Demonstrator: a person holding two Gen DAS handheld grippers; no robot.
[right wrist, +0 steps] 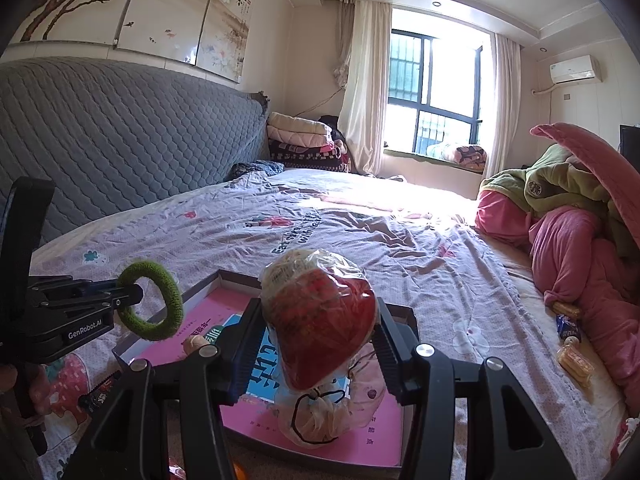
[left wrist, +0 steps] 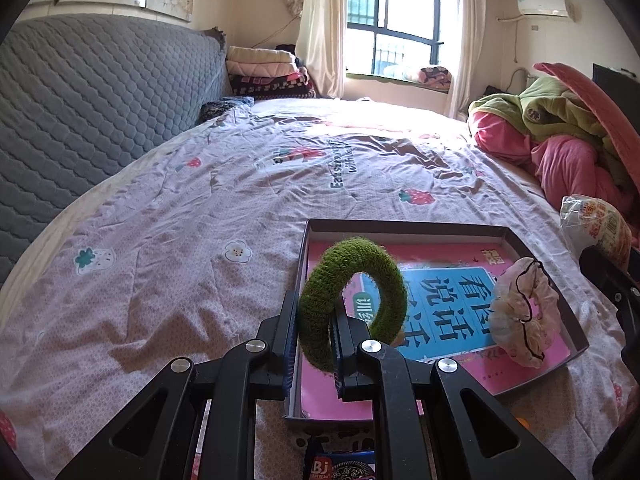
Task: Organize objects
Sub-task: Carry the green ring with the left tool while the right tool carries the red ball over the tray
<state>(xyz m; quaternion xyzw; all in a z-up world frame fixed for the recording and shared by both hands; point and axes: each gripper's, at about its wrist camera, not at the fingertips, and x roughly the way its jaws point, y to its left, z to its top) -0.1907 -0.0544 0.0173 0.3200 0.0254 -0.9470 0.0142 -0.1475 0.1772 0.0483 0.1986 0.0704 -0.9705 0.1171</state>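
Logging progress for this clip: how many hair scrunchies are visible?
2: the green scrunchie gripped by the left gripper above the tray; the pale scrunchie lying inside it. Others may be hidden.

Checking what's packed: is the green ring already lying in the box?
No, the left gripper holds the green ring upright above the box.

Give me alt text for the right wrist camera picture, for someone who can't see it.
The right gripper holds a red-and-clear plastic snack bag above a shallow box lined with a pink book on a bed. At left, the left gripper grips a fuzzy green ring over the box's edge; a pale drawstring pouch lies inside.
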